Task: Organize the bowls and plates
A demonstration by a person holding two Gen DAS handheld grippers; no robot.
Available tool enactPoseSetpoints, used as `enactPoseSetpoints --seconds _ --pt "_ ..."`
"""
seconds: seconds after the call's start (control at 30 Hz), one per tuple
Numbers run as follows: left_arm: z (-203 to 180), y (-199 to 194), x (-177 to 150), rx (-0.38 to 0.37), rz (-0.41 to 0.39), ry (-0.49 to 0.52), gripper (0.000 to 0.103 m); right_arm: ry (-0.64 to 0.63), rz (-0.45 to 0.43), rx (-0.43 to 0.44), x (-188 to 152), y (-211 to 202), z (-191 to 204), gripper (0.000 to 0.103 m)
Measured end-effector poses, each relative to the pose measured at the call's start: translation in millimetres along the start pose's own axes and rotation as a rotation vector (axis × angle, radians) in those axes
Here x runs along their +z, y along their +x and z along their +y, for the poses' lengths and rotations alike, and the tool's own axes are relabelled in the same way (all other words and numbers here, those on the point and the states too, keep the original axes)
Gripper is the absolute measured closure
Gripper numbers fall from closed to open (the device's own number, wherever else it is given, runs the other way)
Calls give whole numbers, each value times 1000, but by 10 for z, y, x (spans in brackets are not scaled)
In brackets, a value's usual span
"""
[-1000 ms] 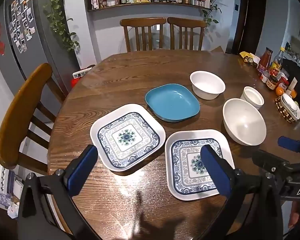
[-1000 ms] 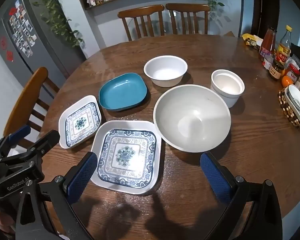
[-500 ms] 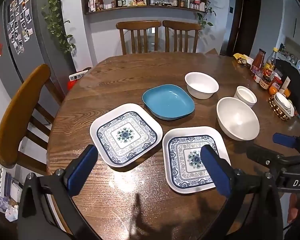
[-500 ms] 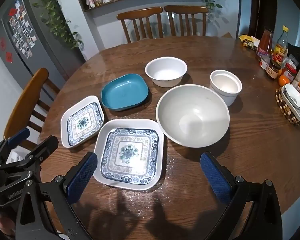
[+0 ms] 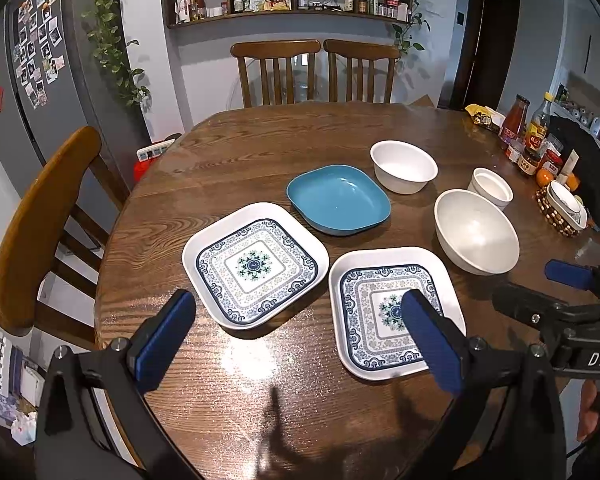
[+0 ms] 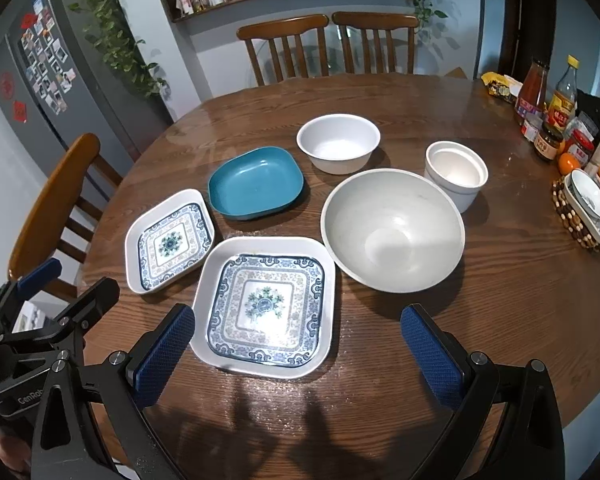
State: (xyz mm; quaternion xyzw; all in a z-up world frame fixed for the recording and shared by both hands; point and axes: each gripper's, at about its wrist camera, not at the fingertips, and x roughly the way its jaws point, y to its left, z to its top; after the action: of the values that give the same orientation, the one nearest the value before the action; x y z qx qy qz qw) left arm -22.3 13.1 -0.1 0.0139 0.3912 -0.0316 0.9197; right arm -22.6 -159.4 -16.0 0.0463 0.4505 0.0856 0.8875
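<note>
On the round wooden bench (image 6: 500, 300), from left to right: a patterned plate (image 6: 170, 242), then a second patterned plate (image 6: 265, 306) just beside it, with a blue dish (image 6: 256, 182) behind them. Next come a big bowl (image 6: 392, 230), a mid bowl (image 6: 339, 142) behind it, and a small cup (image 6: 456, 170) close to the big bowl's far rim. The left gripper (image 5: 296, 334) and right gripper (image 6: 298, 354) both hover with fingers wide, holding nothing.

Open near edge, crowded middle
Bare tabletop (image 6: 520, 300) lies before the dishes; patterned plates (image 6: 264, 306) nearly touch, and the large bowl (image 6: 392, 230) crowds the cup (image 6: 456, 174).
</note>
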Motion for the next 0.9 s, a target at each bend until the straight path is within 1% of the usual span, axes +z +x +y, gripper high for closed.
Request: enactPoseSetpoints --seconds 0.9 --pt "5 30 -7 -4 16 6 1 4 3 -3 -20 -14 21 0"
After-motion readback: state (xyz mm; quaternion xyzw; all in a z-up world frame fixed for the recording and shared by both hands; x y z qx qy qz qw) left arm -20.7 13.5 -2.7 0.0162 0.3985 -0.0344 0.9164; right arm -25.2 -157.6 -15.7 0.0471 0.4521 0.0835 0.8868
